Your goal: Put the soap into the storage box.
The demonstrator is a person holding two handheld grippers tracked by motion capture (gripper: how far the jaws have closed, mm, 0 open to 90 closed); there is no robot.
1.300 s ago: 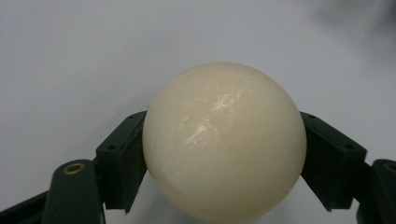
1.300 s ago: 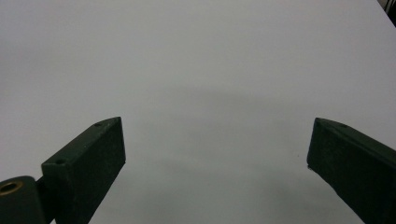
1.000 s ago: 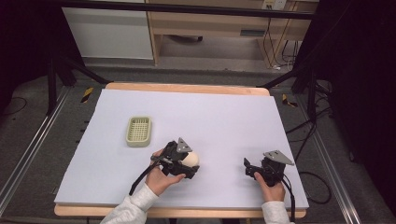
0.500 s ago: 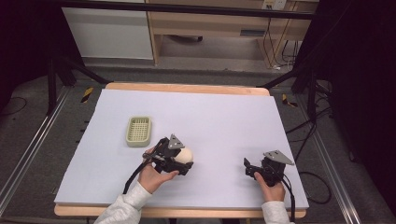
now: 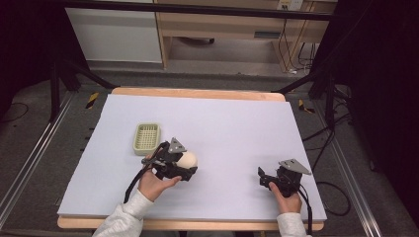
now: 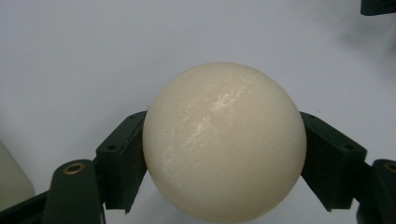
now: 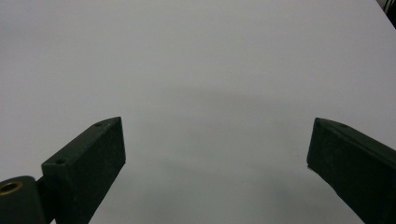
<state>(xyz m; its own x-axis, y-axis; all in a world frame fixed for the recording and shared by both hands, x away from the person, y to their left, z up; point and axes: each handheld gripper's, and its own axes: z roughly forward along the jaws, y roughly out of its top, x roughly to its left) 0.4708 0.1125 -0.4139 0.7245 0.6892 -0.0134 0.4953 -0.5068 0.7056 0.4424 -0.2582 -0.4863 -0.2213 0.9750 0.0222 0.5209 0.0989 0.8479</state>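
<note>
Holding cream ball (image 6: 224,142) clamped in left gripper (image 5: 184,165) near tabletop's (image 5: 237,123) front-left; basket (image 5: 146,138) placement pending; right gripper (image 5: 266,178) idling, jaws apart.

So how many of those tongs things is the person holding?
2. The left tongs are clamped on a cream, egg-shaped ball beside a green plastic basket; the right tongs sit open over the white tabletop.
</note>
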